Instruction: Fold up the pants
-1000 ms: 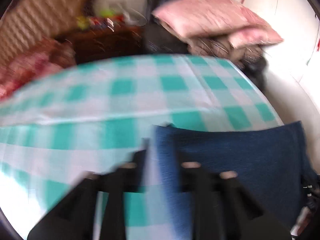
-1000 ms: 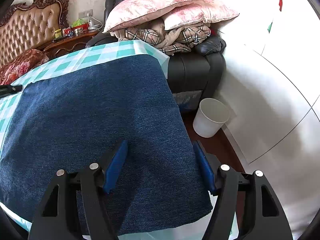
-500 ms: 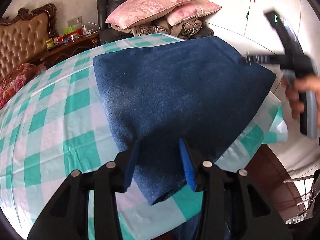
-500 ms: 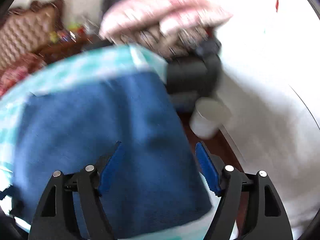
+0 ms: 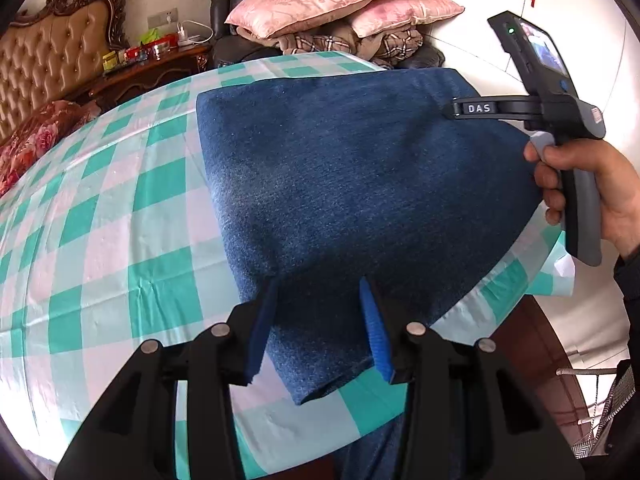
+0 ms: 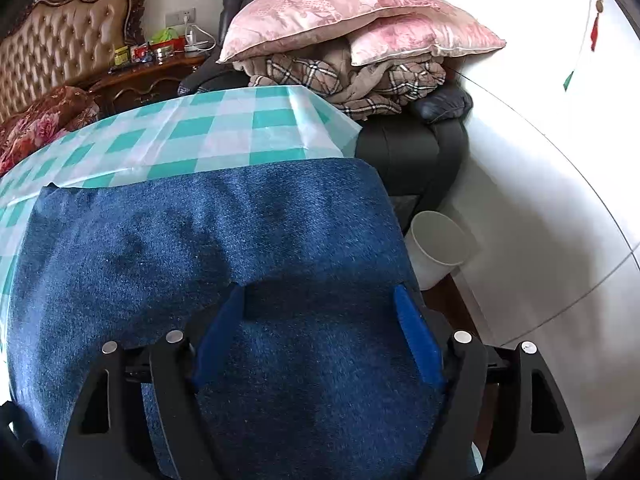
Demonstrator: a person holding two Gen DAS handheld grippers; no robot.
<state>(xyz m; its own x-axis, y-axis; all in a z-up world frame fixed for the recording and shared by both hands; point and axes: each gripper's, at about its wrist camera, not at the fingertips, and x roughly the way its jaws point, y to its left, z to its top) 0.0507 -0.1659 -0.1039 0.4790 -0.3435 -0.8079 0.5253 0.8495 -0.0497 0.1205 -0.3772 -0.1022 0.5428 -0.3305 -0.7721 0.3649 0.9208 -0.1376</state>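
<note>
**Denim laid flat, both claws hovering released**

The jeans (image 5: 360,184) lie folded into a broad blue slab on the surface (image 5: 100,216), which wears a teal-and-white checked cloth. In the left wrist view they fill the centre and right of the frame, one corner reaching toward the near edge at the bottom, where more denim seems to hang below the surface. The left claw (image 5: 320,320) hangs over that near corner with its blue pads apart, gripping nothing. In the right wrist view the right claw (image 6: 320,334) sits low over the denim with its pads spread wide, also released; whether its tips touch the fabric I cannot tell. The same tool appears at the right of the left view, held in the person's hand (image 5: 592,196).

The cloth looks like thick denim: soft enough to bend, but heavy and a little stiff, so I would expect it to keep a crease and slump rather than flutter. It should not slip much on itself, though the glossy tablecloth beneath may slide. Corners and folded edges look like the sensible places to pinch, taking all layers at once.

Around the surface: a tufted headboard (image 6: 68,36) at upper left, pink pillows (image 6: 340,12) stacked on plaid blankets on a dark armchair at top centre, and a white bin (image 6: 438,248) on the floor at right.
</note>
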